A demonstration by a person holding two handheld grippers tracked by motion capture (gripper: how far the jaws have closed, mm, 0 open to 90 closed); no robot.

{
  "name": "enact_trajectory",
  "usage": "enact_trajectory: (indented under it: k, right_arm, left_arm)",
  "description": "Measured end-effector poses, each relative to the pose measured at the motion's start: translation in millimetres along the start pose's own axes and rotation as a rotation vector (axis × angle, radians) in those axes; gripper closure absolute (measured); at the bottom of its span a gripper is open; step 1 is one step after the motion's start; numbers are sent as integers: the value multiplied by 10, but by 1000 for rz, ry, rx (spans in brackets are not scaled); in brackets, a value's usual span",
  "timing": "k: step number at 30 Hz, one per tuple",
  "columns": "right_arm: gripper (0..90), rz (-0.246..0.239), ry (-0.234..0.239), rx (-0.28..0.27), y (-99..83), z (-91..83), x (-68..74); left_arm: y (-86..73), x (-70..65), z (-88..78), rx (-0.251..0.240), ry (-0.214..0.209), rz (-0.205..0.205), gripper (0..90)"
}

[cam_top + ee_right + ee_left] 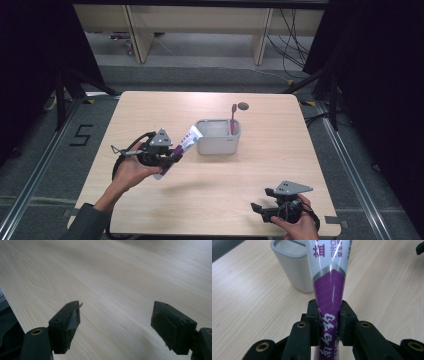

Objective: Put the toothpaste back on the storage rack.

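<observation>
Above table, left gripper (pixel 167 156) fingers pinch toothpaste tube (pixel 181 148), perhaps lifted; right gripper (pixel 260 209) fingers spread.

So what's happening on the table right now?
A person works with a tool in each hand. The left tool is clamped on the purple end of a toothpaste tube, held off the table with its white end pointing toward the grey holder. A pink toothbrush stands in the holder's right end. The right tool sits open and holds nothing, low at the table's near right edge.
</observation>
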State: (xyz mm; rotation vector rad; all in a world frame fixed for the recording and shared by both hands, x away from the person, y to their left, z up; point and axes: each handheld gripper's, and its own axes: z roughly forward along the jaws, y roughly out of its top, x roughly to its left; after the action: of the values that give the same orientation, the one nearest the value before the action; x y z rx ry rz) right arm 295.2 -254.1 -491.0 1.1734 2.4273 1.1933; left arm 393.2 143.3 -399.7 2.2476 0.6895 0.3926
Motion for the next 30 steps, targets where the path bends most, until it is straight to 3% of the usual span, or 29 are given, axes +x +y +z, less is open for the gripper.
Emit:
enact_trajectory:
  k: [3, 4, 9, 17, 19, 20, 21, 23, 24, 29, 30]
  right_arm:
    - [242, 2, 2, 0, -3, 2, -1]
    - [242, 3, 1, 0, -2, 2, -1]
    - [242, 2, -1, -5, -3, 2, -5]
    - [242, 14, 5, -2, -2, -3, -2]
    - [242, 8, -5, -7, -6, -2, -8]
    - [242, 8, -4, -6, -5, -2, -7]
    - [241, 11, 16, -6, -2, 3, -6]
    - [242, 3, 11, -10, -1, 1, -11]
    - [241, -1, -7, -11, -5, -2, -18]
    - [241, 8, -1, -7, -3, -13, -29]
    - [241, -9, -7, -11, -2, -12, -39]
  left_arm:
    - [21, 9, 15, -33, 2, -19, 741]
    - [41, 3, 33, -69, 26, -30, 742]
    - [116, 11, 77, -149, 45, -70, 741]
    - [214, 2, 140, -214, 49, -98, 741]
    - [248, 0, 176, -295, 61, -137, 741]
    - [248, 0, 176, -295, 61, -137, 741]
    - [276, 12, 183, -333, 71, -151, 741]
    - [291, 18, 188, -345, 77, -154, 741]
    - [321, 36, 200, -370, 89, -176, 741]
    - [373, 64, 223, -410, 91, -192, 741]
    - [391, 69, 233, -425, 90, -201, 741]
